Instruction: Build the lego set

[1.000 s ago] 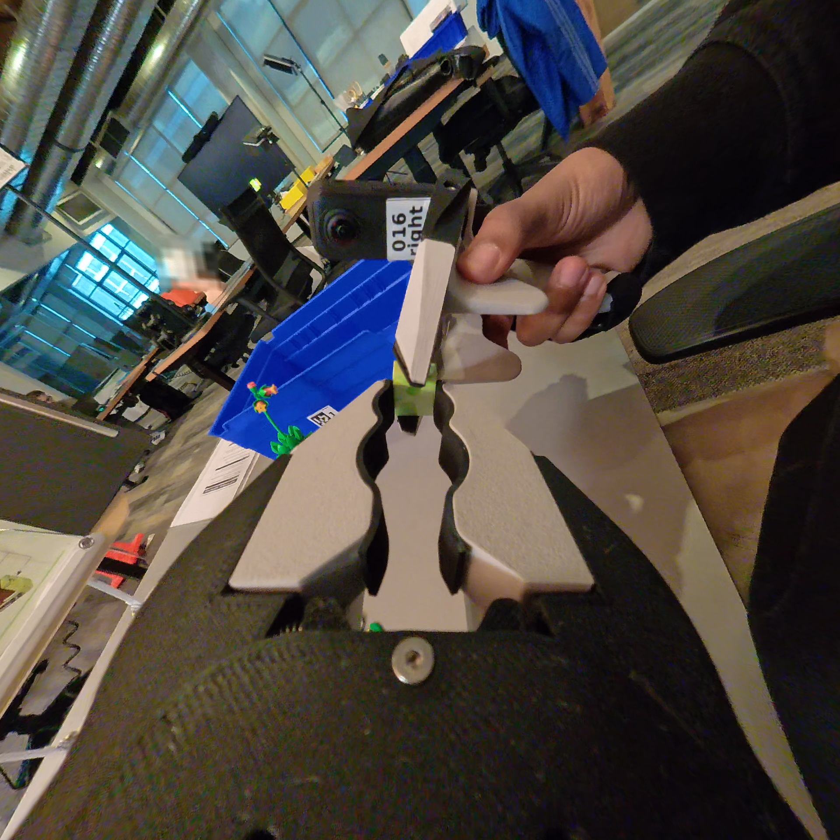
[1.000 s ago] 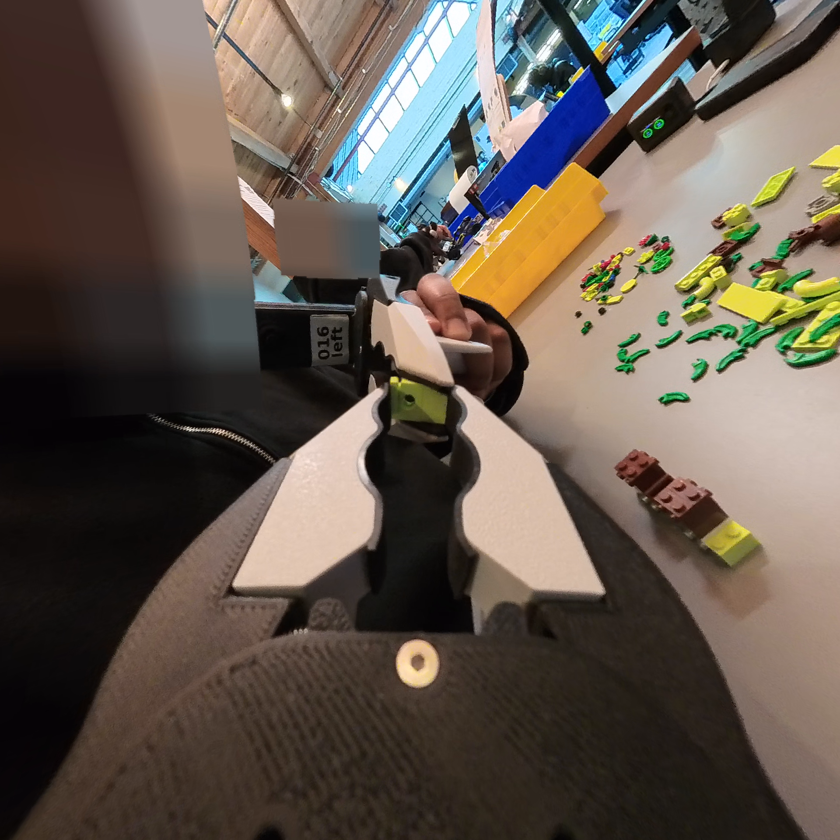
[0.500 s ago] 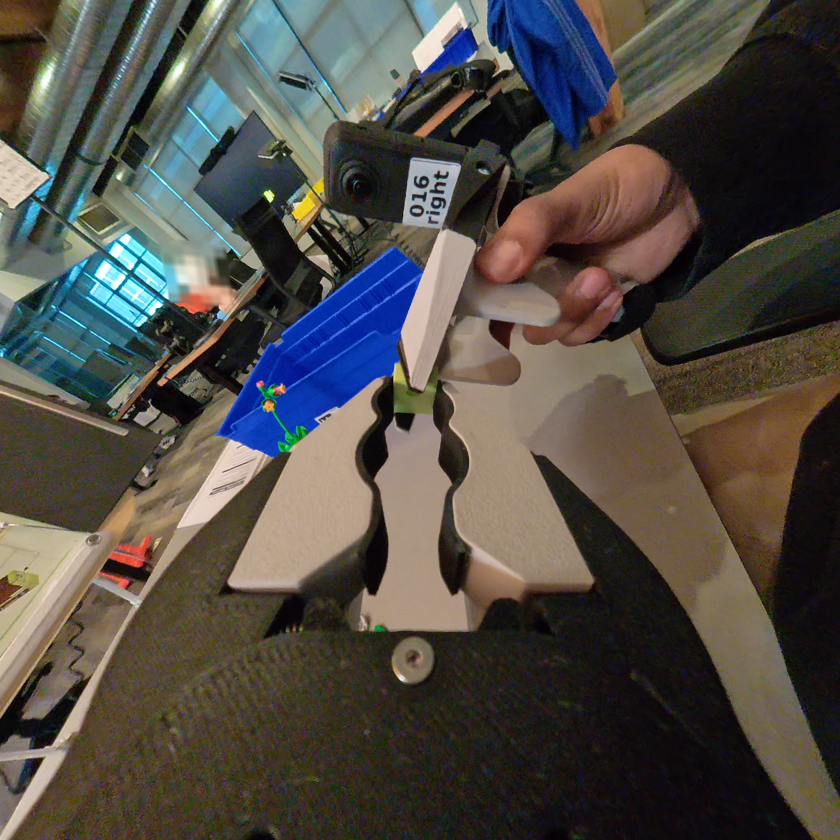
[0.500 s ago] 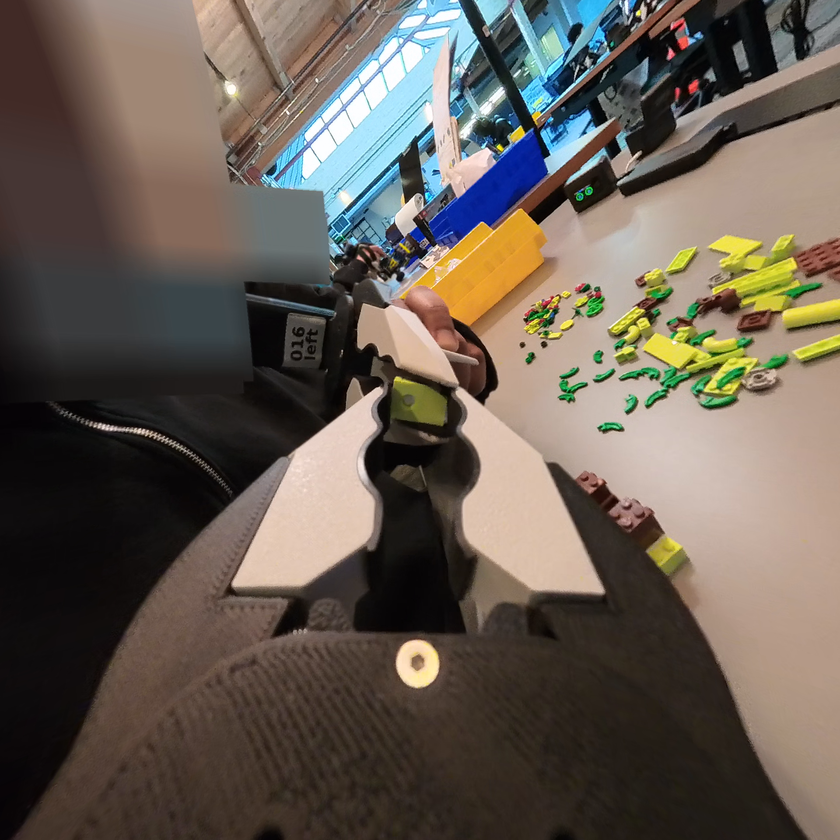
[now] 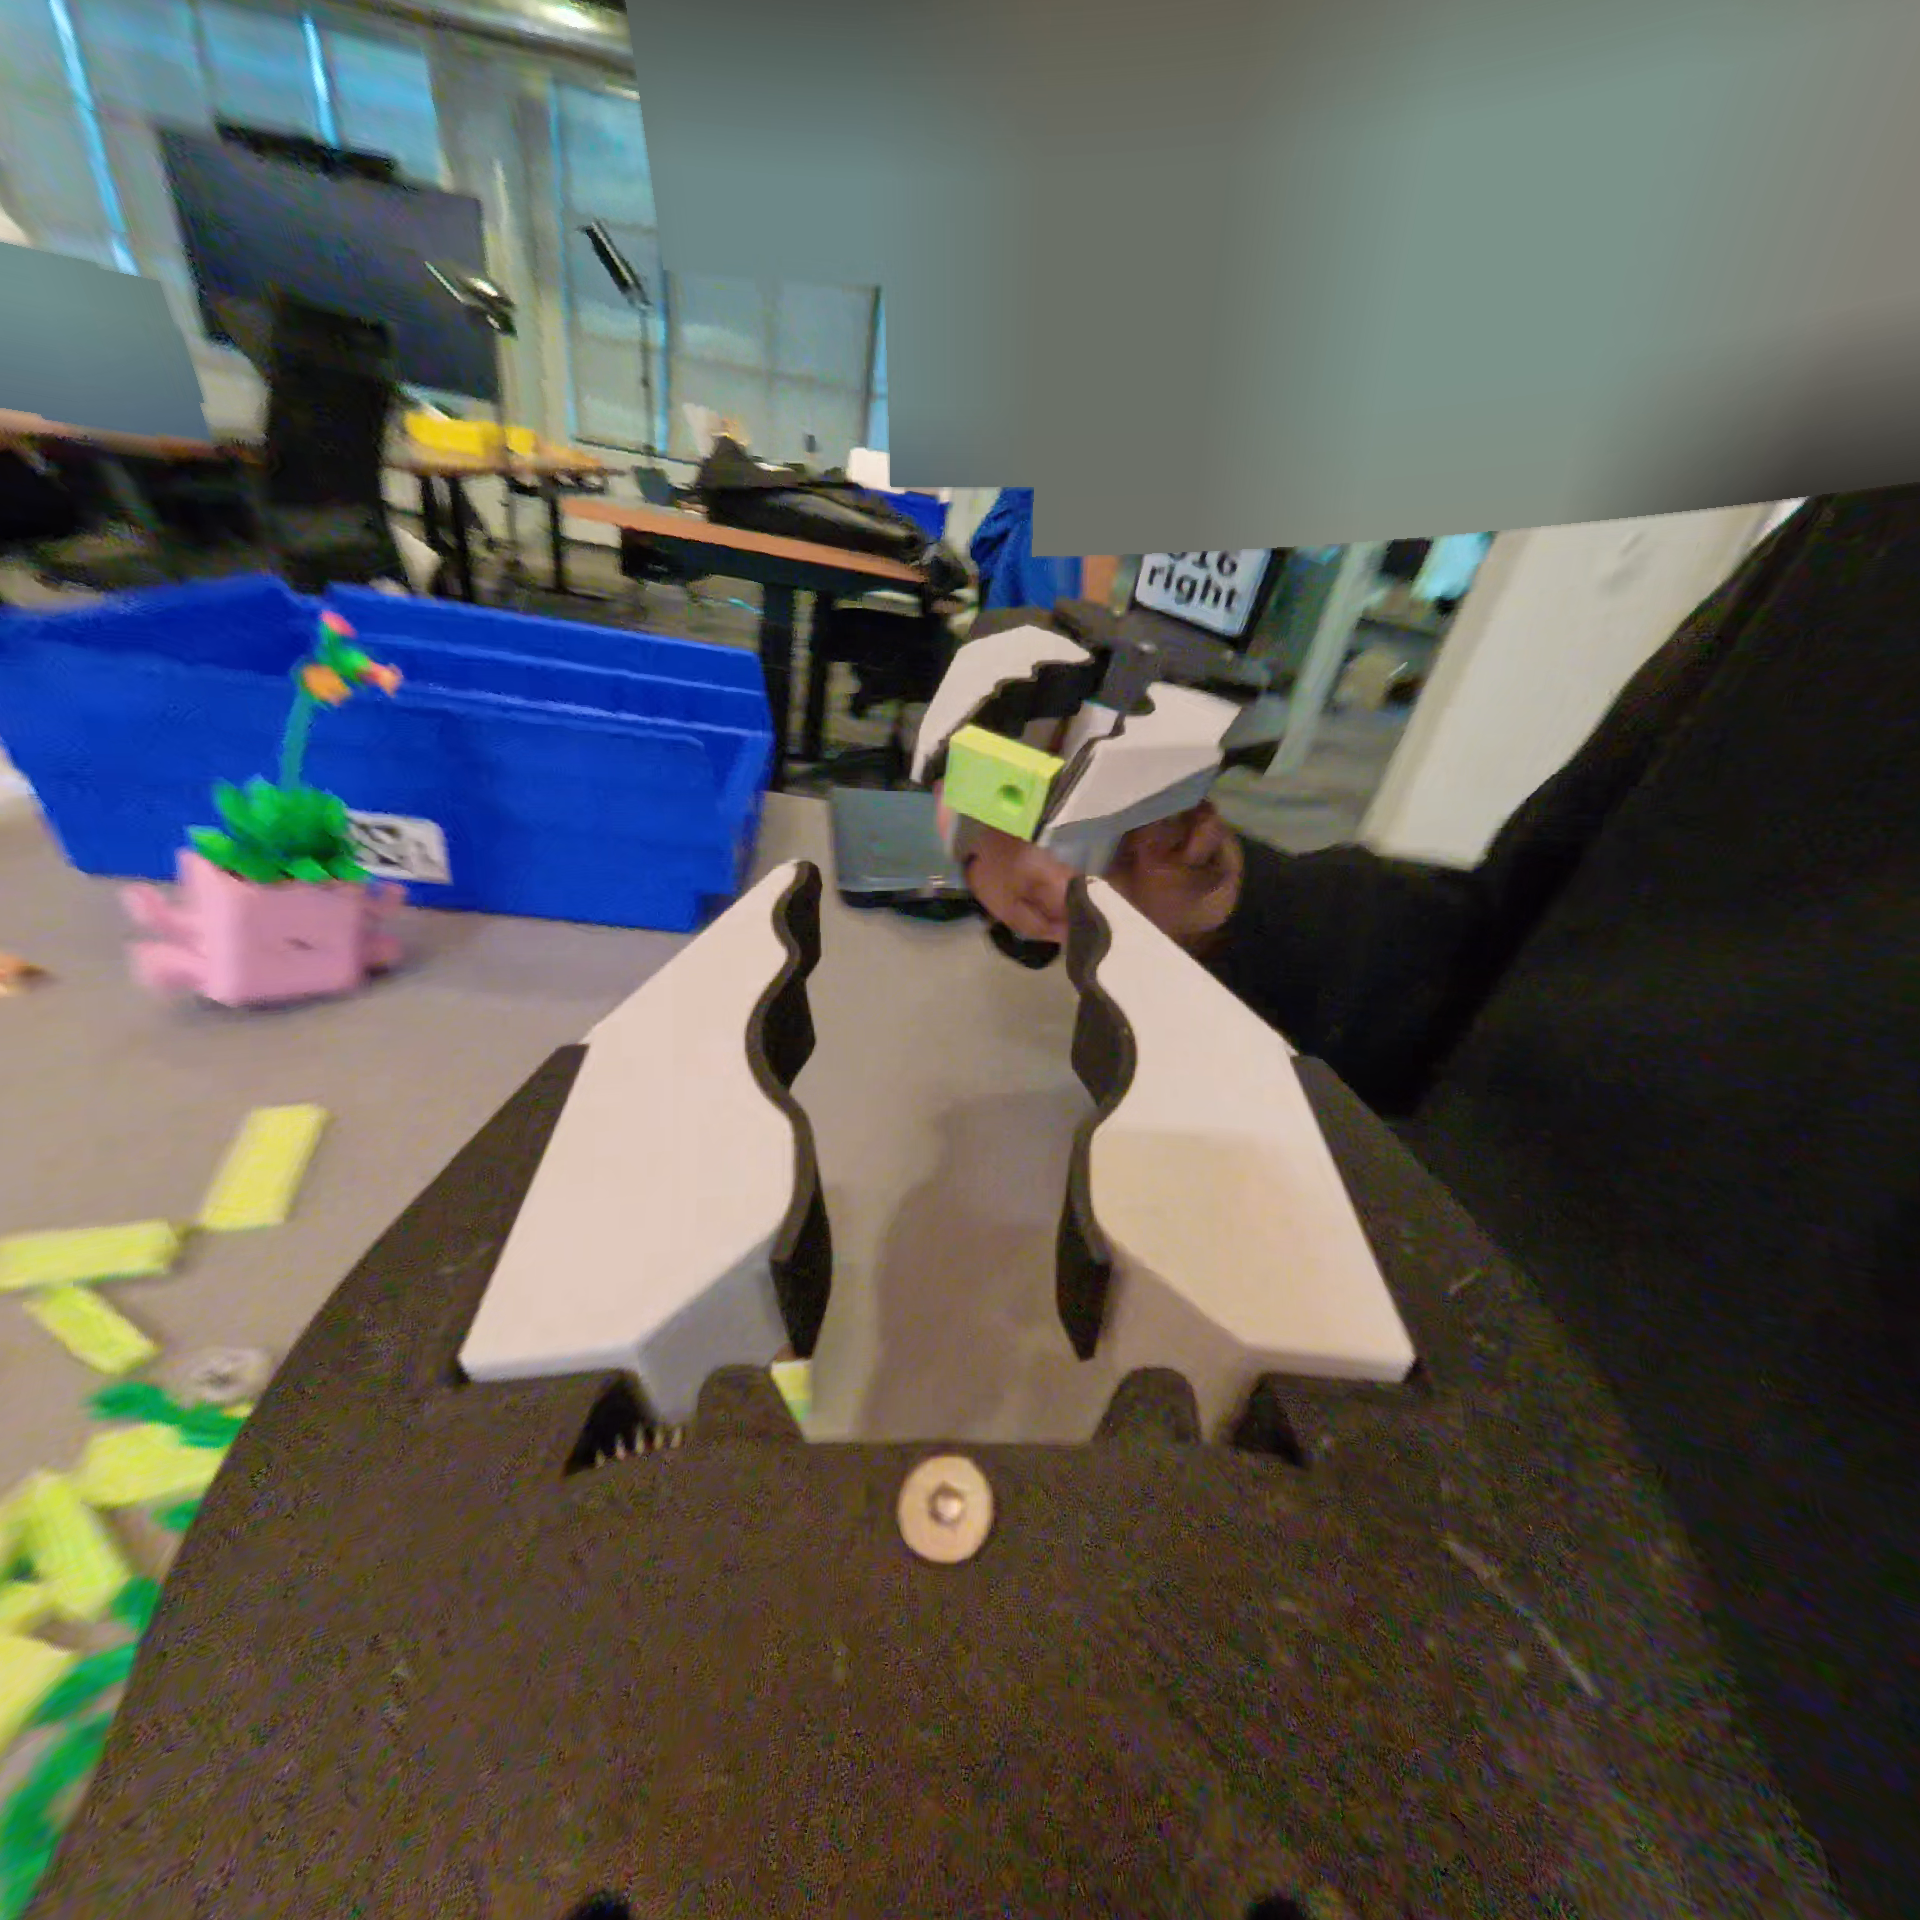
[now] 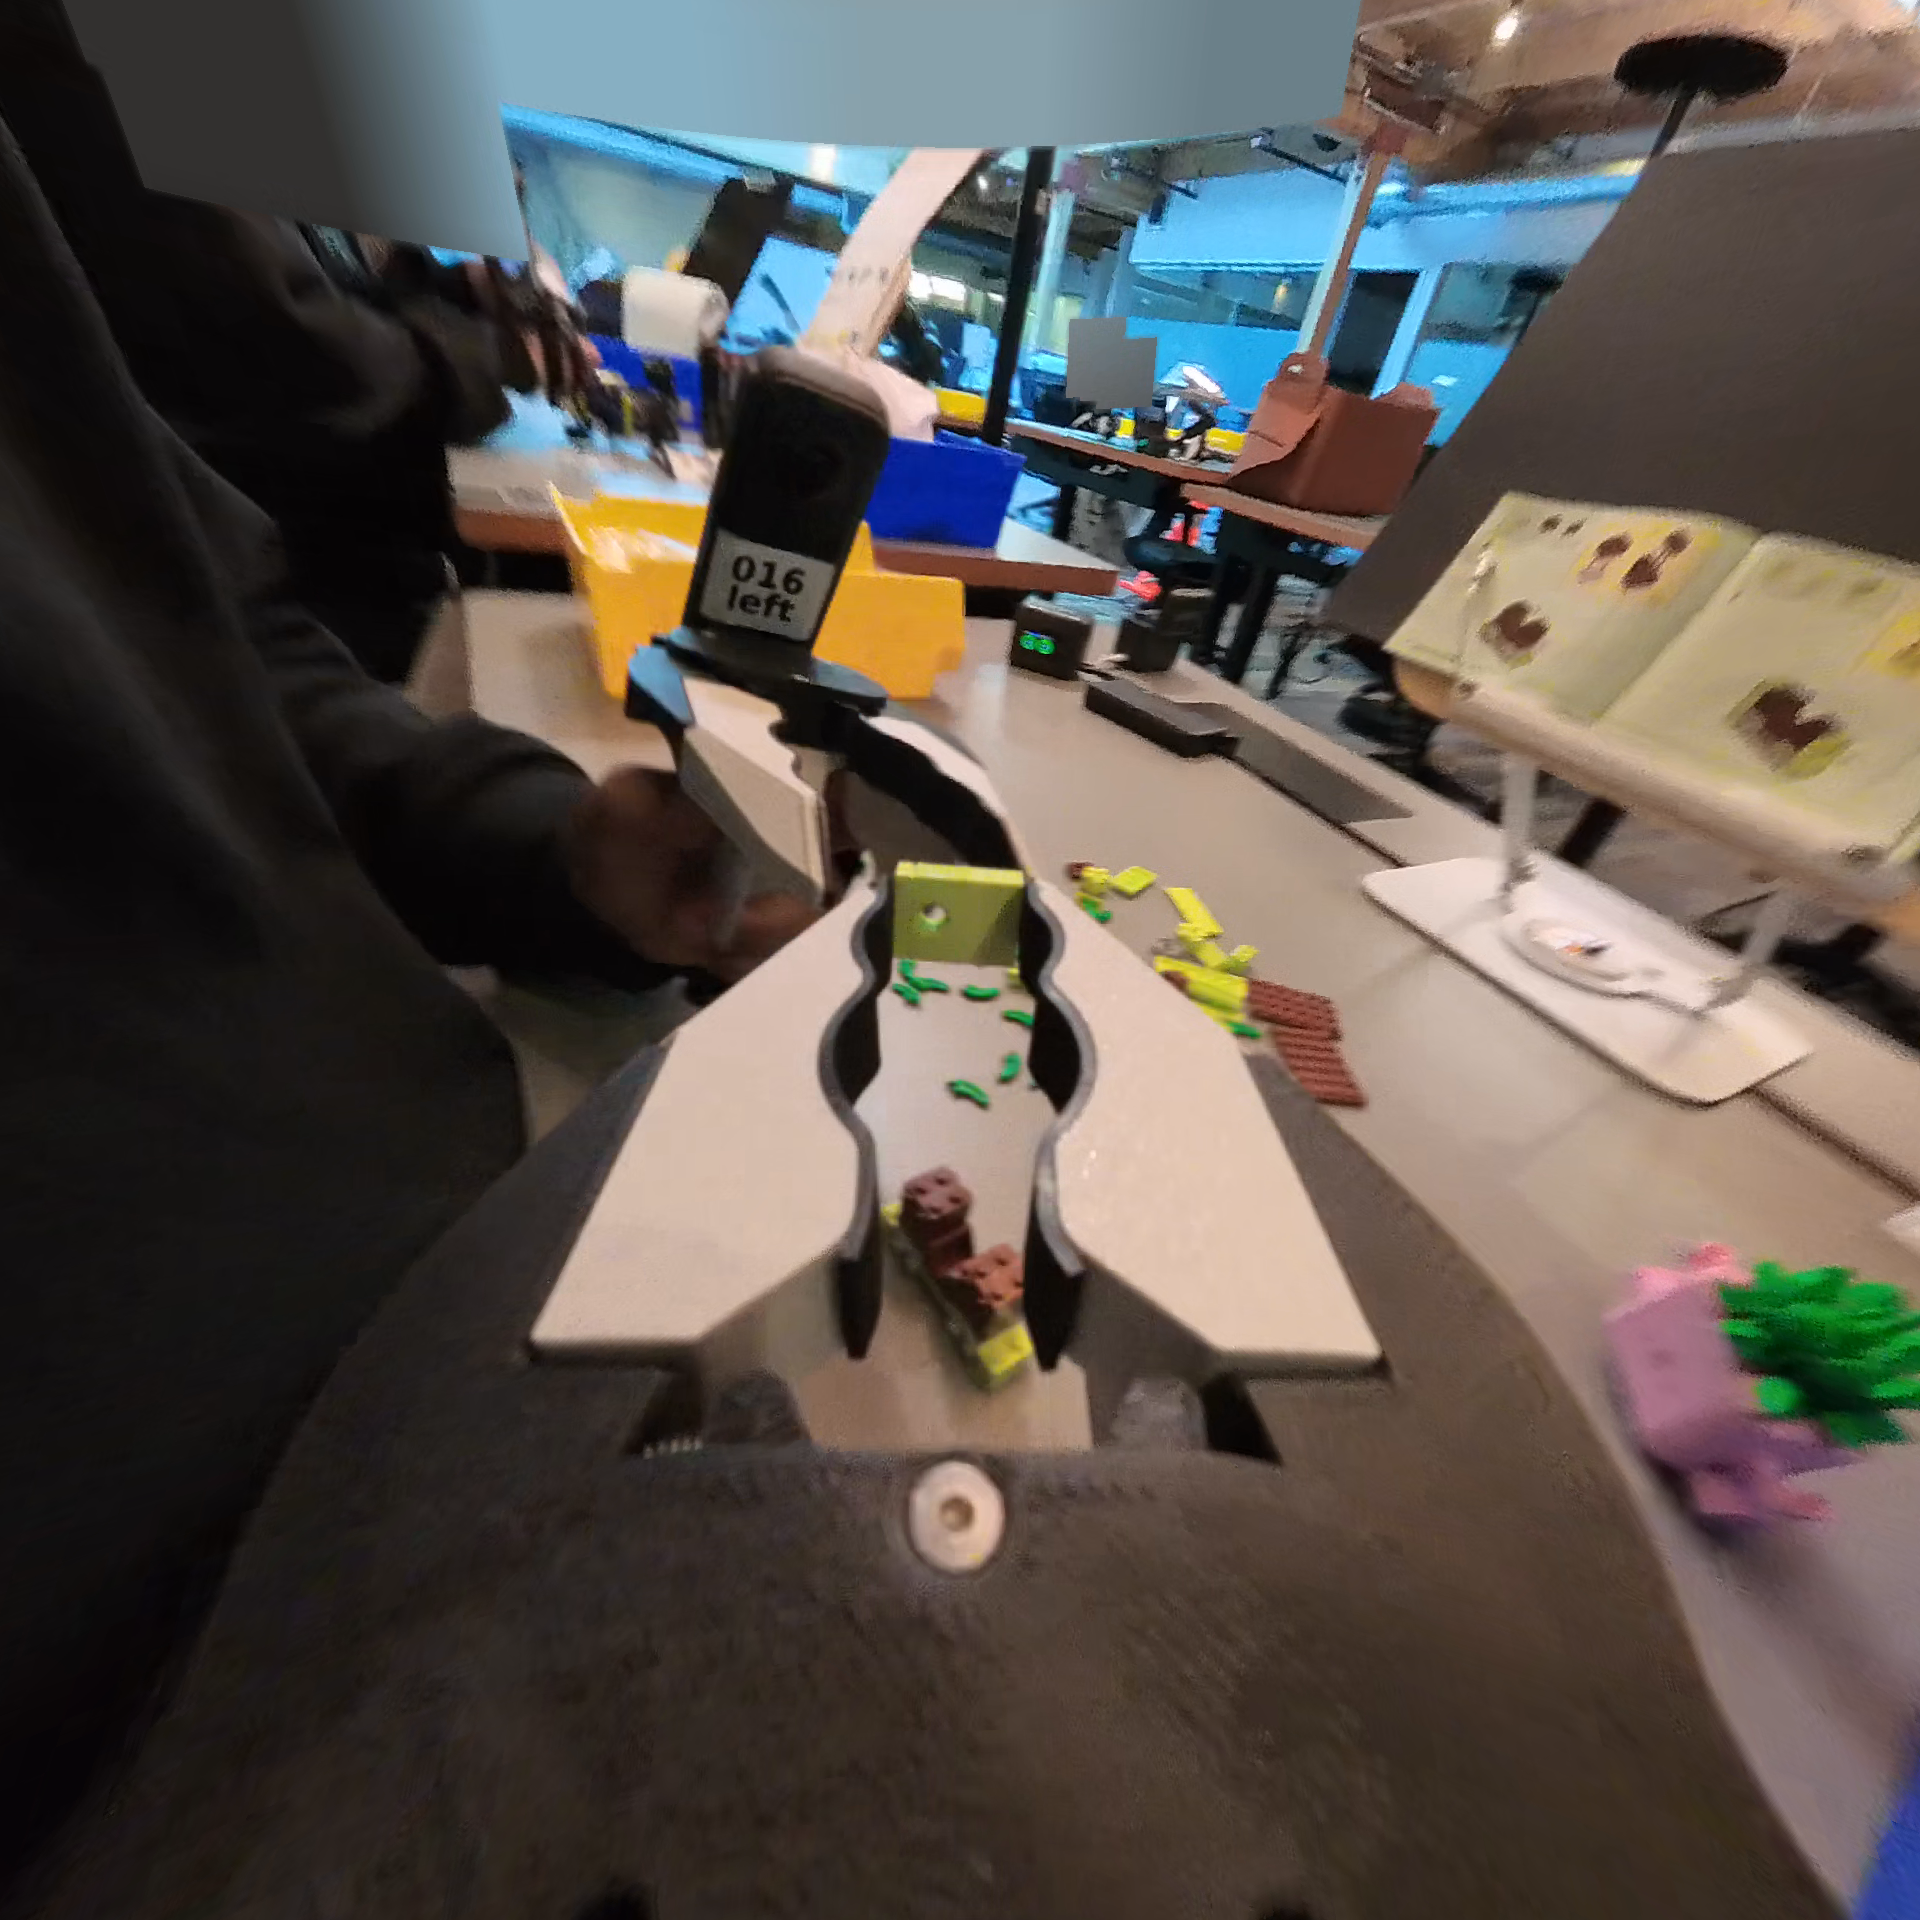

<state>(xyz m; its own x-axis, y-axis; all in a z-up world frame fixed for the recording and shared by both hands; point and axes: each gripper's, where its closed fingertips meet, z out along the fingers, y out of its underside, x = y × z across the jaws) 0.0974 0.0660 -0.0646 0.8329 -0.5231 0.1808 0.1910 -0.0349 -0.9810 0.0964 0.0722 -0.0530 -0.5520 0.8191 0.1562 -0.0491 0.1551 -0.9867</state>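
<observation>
My right gripper [image 6: 954, 902] is shut on a small lime-green brick [image 6: 956, 914] at its fingertips and holds it above the table. In the left wrist view the same brick [image 5: 1003, 795] shows in the right gripper [image 5: 1023, 790], just beyond my left fingertips. My left gripper [image 5: 940, 883] is open and empty, its jaws wide apart. It shows in the right wrist view [image 6: 831, 800] just behind the brick. A brown and lime assembly [image 6: 956, 1257] lies on the table under the right gripper.
Loose lime, green and brown pieces [image 6: 1205, 956] lie on the grey table [image 6: 1455, 1122], with more lime pieces [image 5: 260, 1164] at the left. A pink model with a green plant [image 5: 260, 925] stands before blue bins [image 5: 540, 748]. An instruction booklet on a stand [image 6: 1662, 644] and a yellow bin [image 6: 904, 634] are nearby. My left and right fingertips are right by each other.
My left gripper has let go of the lime brick and opened. The right gripper keeps the brick. Both grippers have swung round and drawn a little apart.
</observation>
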